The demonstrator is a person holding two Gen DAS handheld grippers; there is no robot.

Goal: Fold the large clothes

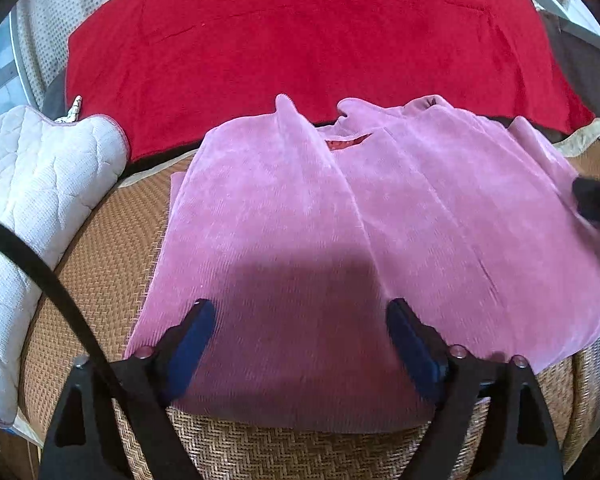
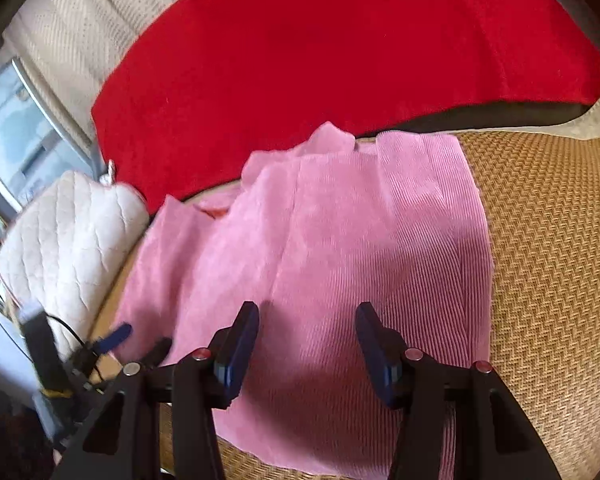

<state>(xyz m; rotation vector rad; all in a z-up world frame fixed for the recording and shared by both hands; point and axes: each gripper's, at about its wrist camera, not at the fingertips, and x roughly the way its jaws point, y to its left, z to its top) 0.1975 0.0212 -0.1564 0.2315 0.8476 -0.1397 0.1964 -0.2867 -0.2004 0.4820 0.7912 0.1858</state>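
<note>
Pink corduroy garment [image 1: 300,240] lies flat on the woven mat [image 1: 100,264], partly folded: both side panels turned in, meeting along a centre line, collar end pointing away toward the red blanket [image 1: 300,40]. A sliver of red lining shows at the neck opening. Quilted white pillow [image 1: 40,184] sits off the garment's left side, not touching it as far as I can tell.

Left gripper [image 1: 300,312] hovers over the garment's near hem, jaws spread wide, nothing between them. Right gripper [image 2: 308,316] likewise above the near hem, more toward the garment's right half, jaws apart and empty. Whether either fingertip touches the cloth, can't tell; the shadow right under them suggests close.

Handling, my read: ribbed fabric looks thick and soft, some weight to it, drapes but holds a fold fairly well. Not slippery; the ribs should give the pads bite. Nothing fragile. Layers are stacked at the hem, so a pinch must catch all of them or the top panel will slide off the lower one.

Best hold looks like the near hem, one gripper at each corner of the garment, then carry it up toward the collar. The mat is rough and may drag the underside, so the hem wants lifting clear rather than dragging.
</note>
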